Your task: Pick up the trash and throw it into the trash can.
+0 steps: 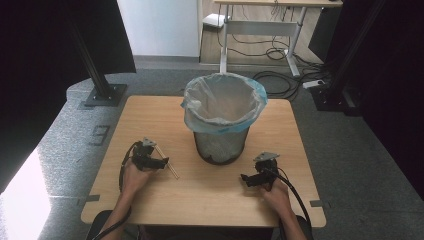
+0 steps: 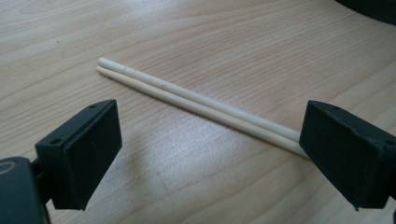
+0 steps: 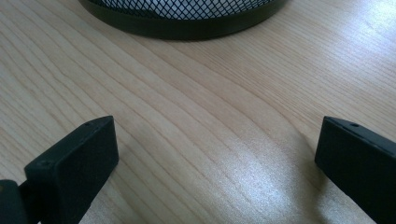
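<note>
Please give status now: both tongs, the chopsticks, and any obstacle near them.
Left tongs open, low over the chopsticks, not gripping. Right tongs open, holding nothing. Chopsticks flat on table, side by side. Lined mesh bin stands beyond, not blocking.

Black left gripper [image 1: 161, 162] and right gripper [image 1: 248, 179], blocky matte jaws with screw holes, grey triangular plates, black trailing cables, bare forearms
</note>
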The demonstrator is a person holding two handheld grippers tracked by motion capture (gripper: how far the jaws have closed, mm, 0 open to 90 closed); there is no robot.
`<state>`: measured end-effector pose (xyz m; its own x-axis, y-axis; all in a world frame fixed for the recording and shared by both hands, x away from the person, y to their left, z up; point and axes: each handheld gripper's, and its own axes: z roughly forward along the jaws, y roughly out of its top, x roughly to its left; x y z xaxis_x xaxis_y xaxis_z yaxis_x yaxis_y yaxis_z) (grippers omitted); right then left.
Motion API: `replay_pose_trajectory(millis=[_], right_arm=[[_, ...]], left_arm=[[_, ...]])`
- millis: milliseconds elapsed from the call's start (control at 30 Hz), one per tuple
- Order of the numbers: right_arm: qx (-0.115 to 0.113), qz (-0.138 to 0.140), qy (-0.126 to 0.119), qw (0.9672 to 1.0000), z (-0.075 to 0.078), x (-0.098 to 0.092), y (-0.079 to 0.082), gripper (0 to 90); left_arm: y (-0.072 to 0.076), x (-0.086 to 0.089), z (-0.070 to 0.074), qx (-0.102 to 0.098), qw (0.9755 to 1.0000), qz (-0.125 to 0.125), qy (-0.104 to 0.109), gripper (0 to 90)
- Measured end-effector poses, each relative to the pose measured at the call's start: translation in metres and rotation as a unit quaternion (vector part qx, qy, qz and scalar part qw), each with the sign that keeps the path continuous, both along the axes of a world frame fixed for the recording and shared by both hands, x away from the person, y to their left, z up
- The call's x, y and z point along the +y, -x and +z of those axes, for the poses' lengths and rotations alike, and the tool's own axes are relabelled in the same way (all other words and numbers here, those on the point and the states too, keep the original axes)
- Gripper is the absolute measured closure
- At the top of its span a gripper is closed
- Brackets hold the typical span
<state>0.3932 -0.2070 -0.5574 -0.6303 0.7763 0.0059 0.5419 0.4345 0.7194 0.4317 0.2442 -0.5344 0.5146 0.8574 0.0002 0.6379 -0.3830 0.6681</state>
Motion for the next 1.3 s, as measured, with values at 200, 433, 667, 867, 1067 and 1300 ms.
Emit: replay_pose_trajectory(millis=[200,433,667,867,1067,1300], right_arm=[[0.000,0.000,0.000,1.0000,0.000,0.000,0.000,0.0],[0.000,-0.002,0.000,1.0000,0.000,0.000,0.001,0.0],[0.000,-0.002,0.000,1.0000,0.000,0.000,0.001,0.0],[0.000,-0.002,0.000,1.0000,0.000,0.000,0.001,0.0],[0.000,-0.002,0.000,1.0000,0.000,0.000,0.001,0.0],[0.000,-0.002,0.000,1.0000,0.000,0.000,0.001,0.0]], left_arm=[[-0.002,-0.005,-0.006,0.003,0.9998,0.003,-0.017,6.1],[0.001,0.007,-0.007,0.012,0.9999,0.000,-0.006,13.1],[0.005,0.038,-0.002,0.011,0.9998,0.016,0.000,44.9],[0.000,0.062,0.001,0.022,0.9990,0.038,0.005,72.2],[-0.002,0.068,0.001,0.029,0.9980,0.053,0.018,83.4],[-0.003,0.071,0.001,0.038,0.9970,0.057,0.036,86.0]])
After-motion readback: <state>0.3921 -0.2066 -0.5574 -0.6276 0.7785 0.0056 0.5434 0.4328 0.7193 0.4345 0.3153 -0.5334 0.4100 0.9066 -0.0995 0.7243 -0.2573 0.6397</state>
